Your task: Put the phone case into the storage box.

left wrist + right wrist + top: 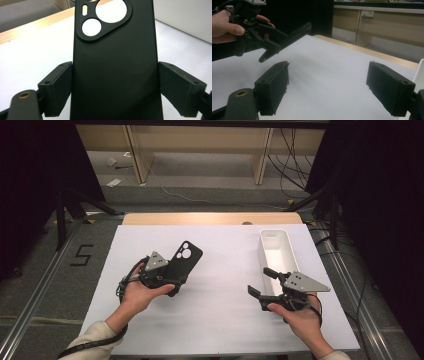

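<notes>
Seen from above, the left gripper (172,279) holds a black phone case (184,261) over the white table (220,320), while a white tray (278,251) sits at the right. The left gripper view adds what the overhead angle hides: both pads pressed against the case's long edges (camera cut-outs at the far end). The right gripper (260,282) hovers beside the tray, well apart from the case, its jaws wide and empty.
</notes>
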